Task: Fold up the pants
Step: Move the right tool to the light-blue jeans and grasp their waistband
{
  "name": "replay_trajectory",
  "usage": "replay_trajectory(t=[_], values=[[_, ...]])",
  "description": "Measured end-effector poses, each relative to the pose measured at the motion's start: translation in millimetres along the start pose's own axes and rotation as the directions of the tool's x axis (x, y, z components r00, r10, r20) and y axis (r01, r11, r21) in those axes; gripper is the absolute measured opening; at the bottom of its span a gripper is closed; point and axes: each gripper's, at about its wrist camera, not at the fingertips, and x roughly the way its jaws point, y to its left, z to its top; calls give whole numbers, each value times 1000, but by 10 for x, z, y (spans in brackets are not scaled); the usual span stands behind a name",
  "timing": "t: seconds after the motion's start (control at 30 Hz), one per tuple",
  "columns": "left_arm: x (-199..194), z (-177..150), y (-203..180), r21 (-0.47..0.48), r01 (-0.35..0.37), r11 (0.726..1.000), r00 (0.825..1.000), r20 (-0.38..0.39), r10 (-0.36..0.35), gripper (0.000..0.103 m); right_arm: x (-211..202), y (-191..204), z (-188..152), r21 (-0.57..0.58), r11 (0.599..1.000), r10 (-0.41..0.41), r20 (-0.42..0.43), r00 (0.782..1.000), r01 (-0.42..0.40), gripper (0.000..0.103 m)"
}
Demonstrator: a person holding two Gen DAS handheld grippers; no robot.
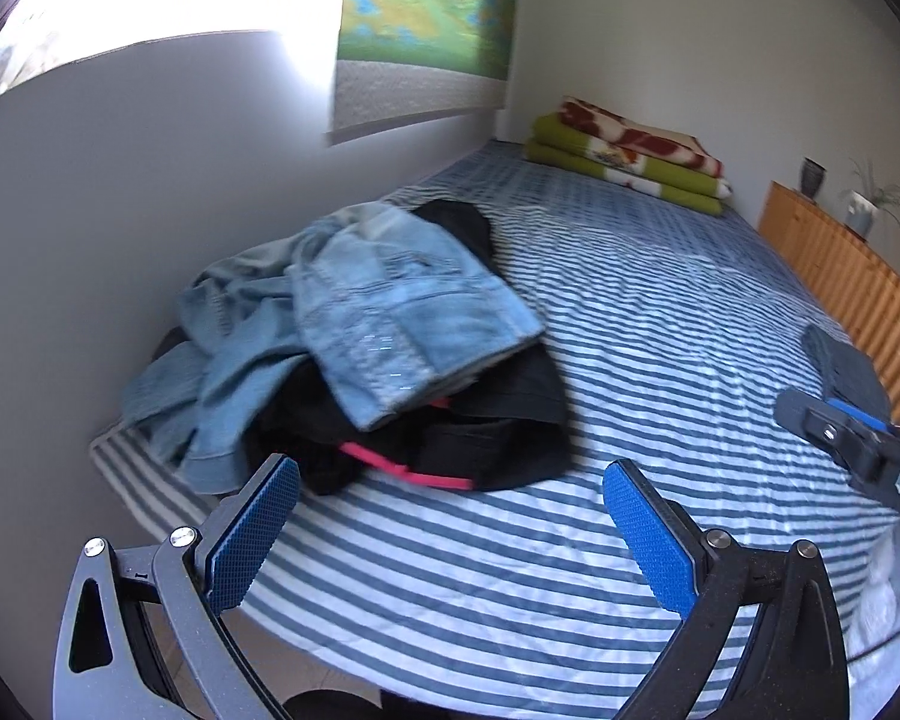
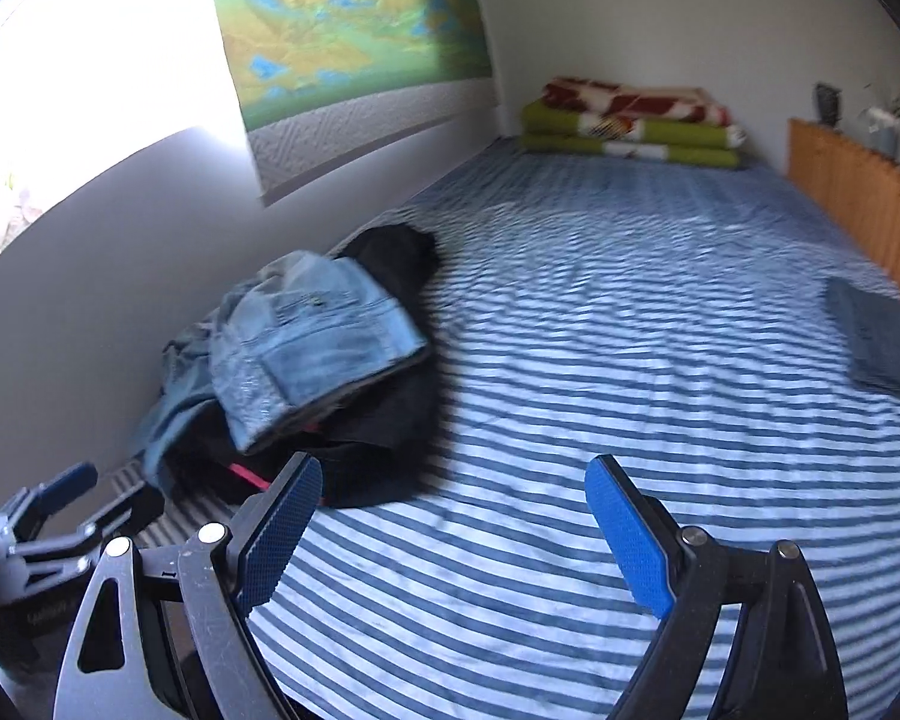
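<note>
A heap of clothes lies at the bed's left side by the wall. Light blue jeans [image 1: 384, 318] [image 2: 306, 348] sit crumpled on top of black pants with a pink stripe [image 1: 450, 450] [image 2: 378, 450]. My left gripper [image 1: 450, 516] hovers open over the striped sheet just in front of the heap, nothing between its blue pads. My right gripper [image 2: 453, 516] is also open and empty, a little right of the heap. Each gripper shows at the edge of the other's view: the right one [image 1: 858, 438], the left one [image 2: 60, 510].
The bed [image 2: 600, 360] has a blue-and-white striped sheet. A folded dark grey garment [image 2: 888, 342] lies near its right edge, beside a wooden rail [image 2: 858, 204]. Folded green and red blankets [image 2: 630, 120] are stacked at the far end. A wall runs along the left.
</note>
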Motion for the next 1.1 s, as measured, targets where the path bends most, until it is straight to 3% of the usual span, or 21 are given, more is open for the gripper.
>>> replay_trajectory(t=[0.13,0.33,0.53,0.67,0.8,0.87,0.97,1.1], values=[[55,2,370,-54,-28,998,1000,-4,28,102,437,198,137,41,992,125,-67,990,-123,83],[144,-81,738,-100,-57,993,998,-29,54,102,1108,602,252,116,961,267,-169,949,-249,79],[245,-141,1041,-152,-64,986,997,-44,58,102,1754,941,226,209,927,362,-268,893,-313,68],[287,-175,1189,-179,-66,982,997,-52,57,102,2138,1114,176,244,922,369,-323,872,-300,65],[349,-200,1327,-198,-71,978,996,-64,59,102,2418,1223,162,267,918,379,-365,851,-294,49],[381,-206,1391,-207,-73,976,996,-68,61,102,2543,1258,177,267,925,360,-384,850,-271,47],[409,-211,1469,-220,-73,973,996,-67,60,102,2592,1273,214,271,930,340,-385,858,-247,34],[468,-221,1549,-235,-72,969,996,-69,57,102,2430,1268,342,270,917,369,-291,883,-294,28]])
